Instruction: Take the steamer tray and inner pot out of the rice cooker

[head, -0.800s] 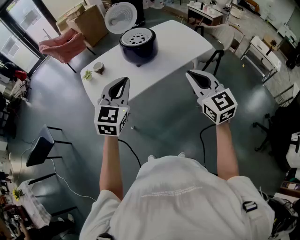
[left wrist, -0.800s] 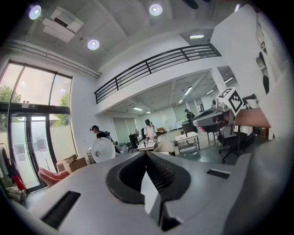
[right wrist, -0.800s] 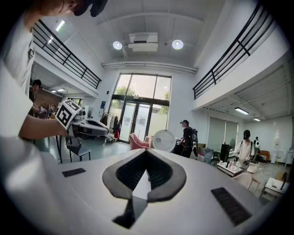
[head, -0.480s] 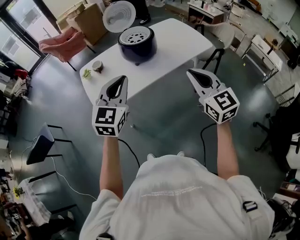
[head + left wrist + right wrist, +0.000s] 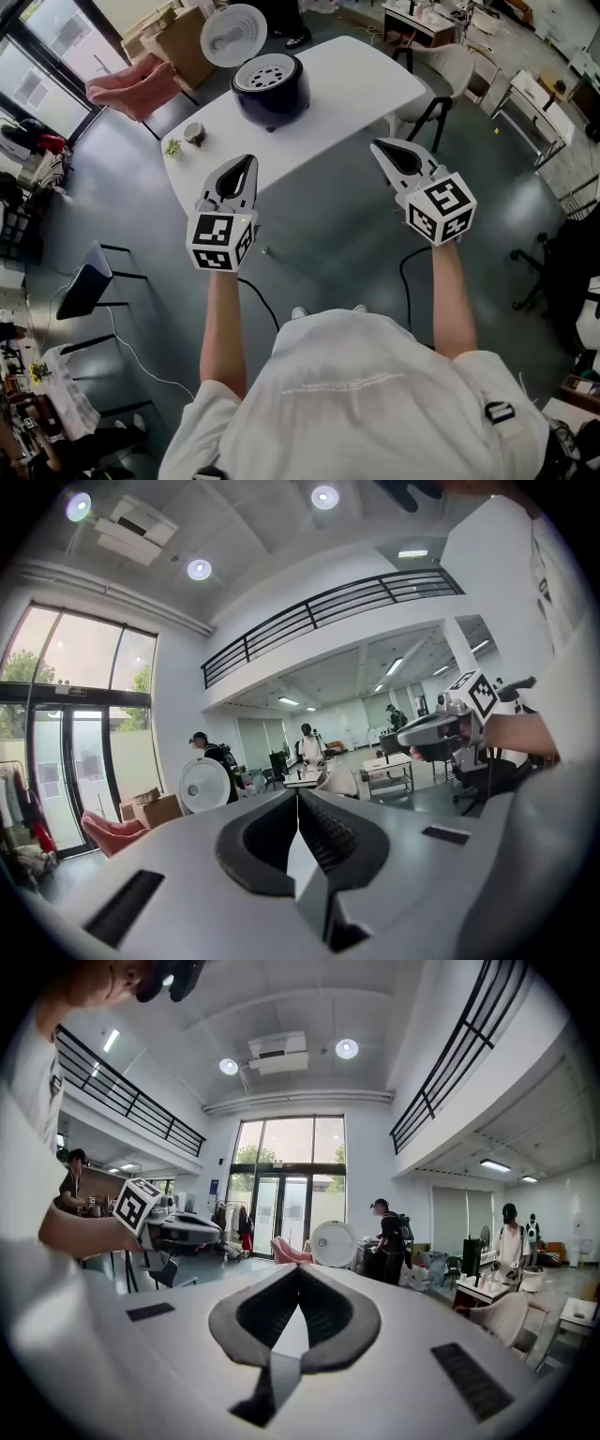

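Rice cooker (image 5: 271, 89) stands on far half of white table (image 5: 361, 80), lid (image 5: 233, 35) tipped open behind it. Perforated steamer tray (image 5: 265, 72) sits in cooker's mouth; inner pot hidden beneath. Your left gripper (image 5: 242, 171) and right gripper (image 5: 386, 152) hang over grey floor (image 5: 328, 234), short of table edge, jaws pressed together, nothing between them. Small cup (image 5: 195, 133) near table's left corner, well apart from cooker.

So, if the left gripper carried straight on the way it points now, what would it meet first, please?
Probably the rice cooker on the white table: in the head view the left gripper lines up with it. Depth and height are unclear, so it might pass over it.
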A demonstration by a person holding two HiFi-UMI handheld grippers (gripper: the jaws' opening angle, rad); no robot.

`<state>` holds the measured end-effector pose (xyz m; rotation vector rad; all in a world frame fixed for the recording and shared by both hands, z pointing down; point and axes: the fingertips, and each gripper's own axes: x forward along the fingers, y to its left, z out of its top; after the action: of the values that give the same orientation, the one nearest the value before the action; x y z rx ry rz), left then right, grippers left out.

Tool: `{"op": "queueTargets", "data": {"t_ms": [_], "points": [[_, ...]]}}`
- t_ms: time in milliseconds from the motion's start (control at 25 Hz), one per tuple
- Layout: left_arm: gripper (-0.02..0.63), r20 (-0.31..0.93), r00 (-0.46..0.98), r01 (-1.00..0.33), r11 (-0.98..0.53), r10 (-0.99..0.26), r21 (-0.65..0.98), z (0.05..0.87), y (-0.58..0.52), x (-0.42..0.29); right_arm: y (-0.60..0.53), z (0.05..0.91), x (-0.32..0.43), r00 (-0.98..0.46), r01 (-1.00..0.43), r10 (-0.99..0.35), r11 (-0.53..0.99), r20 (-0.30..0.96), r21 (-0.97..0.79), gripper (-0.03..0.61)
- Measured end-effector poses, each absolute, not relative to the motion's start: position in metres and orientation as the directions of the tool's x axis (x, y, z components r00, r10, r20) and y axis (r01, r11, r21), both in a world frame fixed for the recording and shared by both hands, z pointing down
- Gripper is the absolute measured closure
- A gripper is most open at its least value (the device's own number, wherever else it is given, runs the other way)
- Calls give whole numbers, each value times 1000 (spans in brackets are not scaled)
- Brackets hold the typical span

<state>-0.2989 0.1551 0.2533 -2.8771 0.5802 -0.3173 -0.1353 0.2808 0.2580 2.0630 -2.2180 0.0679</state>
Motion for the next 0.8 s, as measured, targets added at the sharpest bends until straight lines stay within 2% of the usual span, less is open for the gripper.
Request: {"op": "queueTargets", "data": {"t_ms": [280, 320, 400, 560, 800], "points": [[594, 168, 883, -412, -895, -439, -173, 261, 177, -279, 301, 270, -100, -83, -995, -988, 90, 126, 47, 547], [578, 168, 882, -414, -894, -440, -170, 263, 180, -276, 304, 271, -96, -86, -995, -988, 92, 125, 42, 526], [472, 175, 881, -413, -894, -441, -171, 267, 188, -268, 309, 272, -86, -96, -995, -989, 98, 117, 15, 450], [393, 175, 883, -405, -895, -436, -187, 270, 201, -256, 319, 271, -71, -102, -995, -990, 101, 92, -23, 386], [302, 193, 867, -424, -883, -460, -202, 278, 202, -248, 321, 275, -61, -108, -994, -990, 105, 94, -36, 359]]}}
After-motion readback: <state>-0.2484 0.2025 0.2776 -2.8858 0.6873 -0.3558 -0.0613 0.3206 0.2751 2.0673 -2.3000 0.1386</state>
